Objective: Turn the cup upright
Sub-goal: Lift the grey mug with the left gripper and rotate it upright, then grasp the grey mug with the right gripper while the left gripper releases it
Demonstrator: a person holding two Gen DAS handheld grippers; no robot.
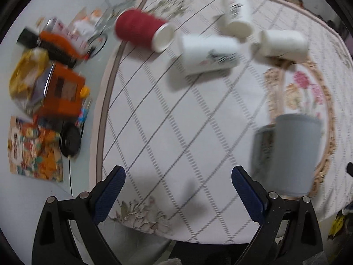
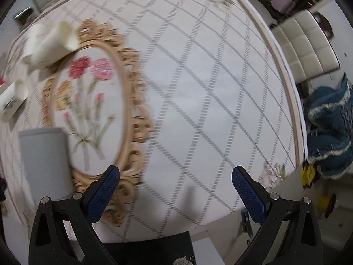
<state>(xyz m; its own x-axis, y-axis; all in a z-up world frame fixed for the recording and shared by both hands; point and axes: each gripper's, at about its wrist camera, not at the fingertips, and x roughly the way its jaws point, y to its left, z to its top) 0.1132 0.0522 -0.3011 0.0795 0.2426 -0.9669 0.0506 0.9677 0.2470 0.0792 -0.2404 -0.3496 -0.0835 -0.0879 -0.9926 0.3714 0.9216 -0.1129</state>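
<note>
My left gripper (image 1: 178, 176) hangs above the near edge of the tablecloth (image 1: 167, 110) with its jaws spread wide and nothing between them. The grey cup (image 1: 293, 152) stands just ahead and to the right of its right finger, on the near rim of the floral mat (image 1: 308, 88); the blur keeps me from telling which end is up. Farther off, well beyond my fingers, lie four cups on their sides: a red cup (image 1: 141, 29) at the cloth's left edge, a white cup (image 1: 209, 53) beside it, and two more white ones behind and to the right. My right gripper (image 2: 175, 176) is likewise wide open and empty, over bare cloth. From there the grey cup (image 2: 46, 161) sits just left of its left finger, apart from it, with the mat (image 2: 92, 101) behind.
</note>
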